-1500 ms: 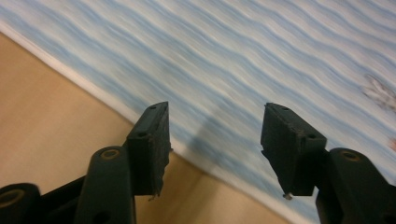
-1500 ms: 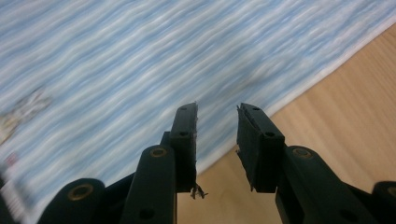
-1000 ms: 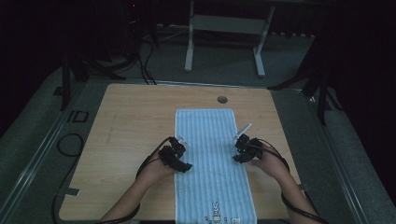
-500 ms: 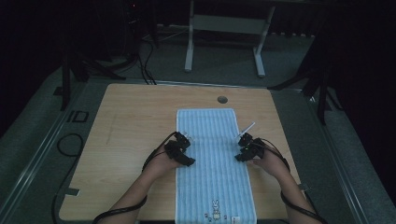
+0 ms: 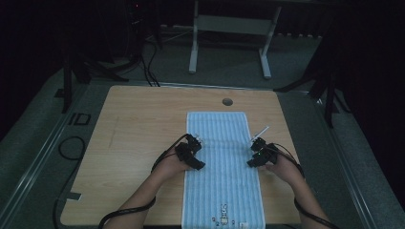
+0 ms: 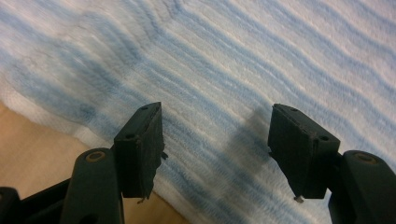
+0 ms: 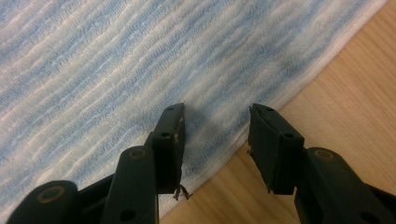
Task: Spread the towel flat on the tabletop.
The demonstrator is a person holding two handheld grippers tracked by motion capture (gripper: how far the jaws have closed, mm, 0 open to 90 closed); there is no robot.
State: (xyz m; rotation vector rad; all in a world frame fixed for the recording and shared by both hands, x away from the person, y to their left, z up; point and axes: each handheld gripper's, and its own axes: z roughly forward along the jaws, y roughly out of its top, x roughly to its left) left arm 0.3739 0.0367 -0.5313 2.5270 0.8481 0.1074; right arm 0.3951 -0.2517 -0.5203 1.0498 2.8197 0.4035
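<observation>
A long blue-and-white striped towel (image 5: pixel 222 162) lies flat down the middle of the wooden table (image 5: pixel 129 143), with a small rabbit print near its front end. My left gripper (image 5: pixel 192 151) rests at the towel's left edge, about halfway along. In the left gripper view its jaws stand wide open over the towel (image 6: pixel 243 70), close above the edge. My right gripper (image 5: pixel 255 155) sits at the towel's right edge. Its jaws are open and straddle the towel's (image 7: pixel 116 60) hem, one over cloth, one over bare wood (image 7: pixel 355 93).
A small round hole (image 5: pixel 227 101) is set in the table beyond the towel's far end. A white metal frame (image 5: pixel 229 28) stands on the floor behind the table. Black cables (image 5: pixel 71 148) trail along the left.
Both grippers have slid a little toward me along the towel's edges and dropped closer to the cloth. The towel has not moved.
</observation>
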